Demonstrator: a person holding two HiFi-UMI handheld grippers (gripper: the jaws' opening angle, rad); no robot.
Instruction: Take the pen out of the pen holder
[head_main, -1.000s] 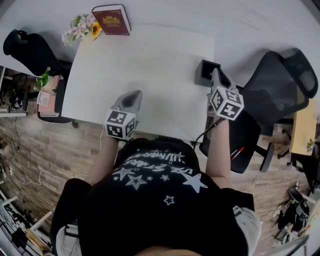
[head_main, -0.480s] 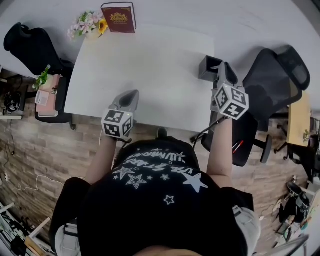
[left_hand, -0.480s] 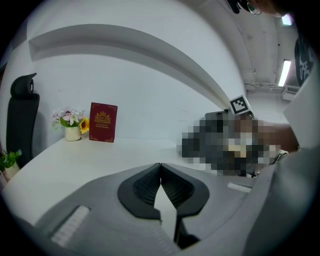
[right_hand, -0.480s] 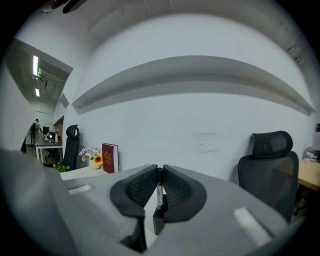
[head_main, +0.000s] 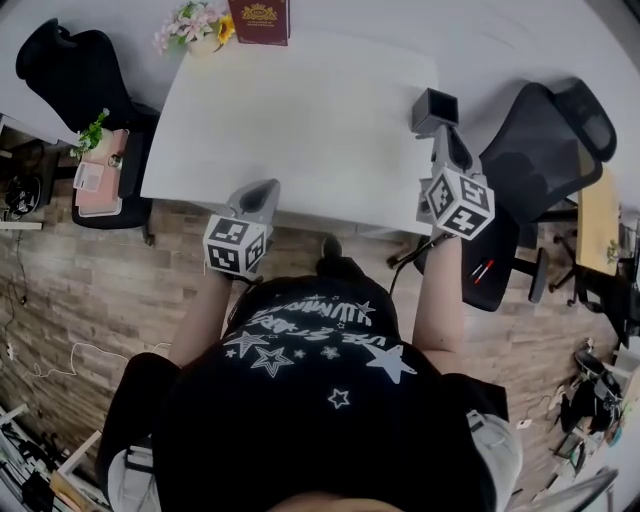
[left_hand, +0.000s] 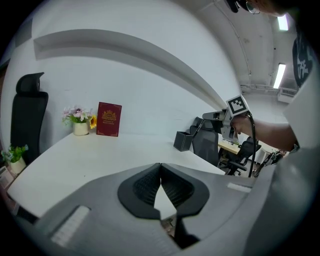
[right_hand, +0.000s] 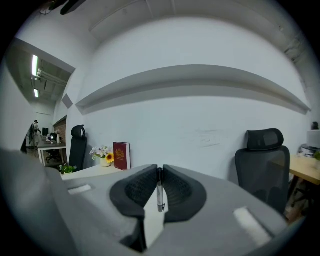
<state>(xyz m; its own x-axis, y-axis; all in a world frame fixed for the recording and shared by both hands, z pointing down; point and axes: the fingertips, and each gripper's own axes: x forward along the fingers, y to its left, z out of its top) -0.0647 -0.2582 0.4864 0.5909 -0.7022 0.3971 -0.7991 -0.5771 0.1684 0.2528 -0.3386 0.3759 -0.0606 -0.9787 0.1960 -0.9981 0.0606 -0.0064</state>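
my right gripper (right_hand: 160, 176) is clamped on the pen (right_hand: 159, 192), which hangs upright; pen holder (head_main: 436, 108) just beyond at twelve o'clock; left gripper (left_hand: 160, 172) closed, empty.

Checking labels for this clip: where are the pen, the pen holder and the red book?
pen (right_hand: 160, 192): right gripper view, mid-barrel.
pen holder (head_main: 432, 120): head view, outer wall.
red book (left_hand: 109, 119): left gripper view, front cover.

book (head_main: 260, 18): cut off by top edge | pen holder (head_main: 436, 108): inside too dark to tell
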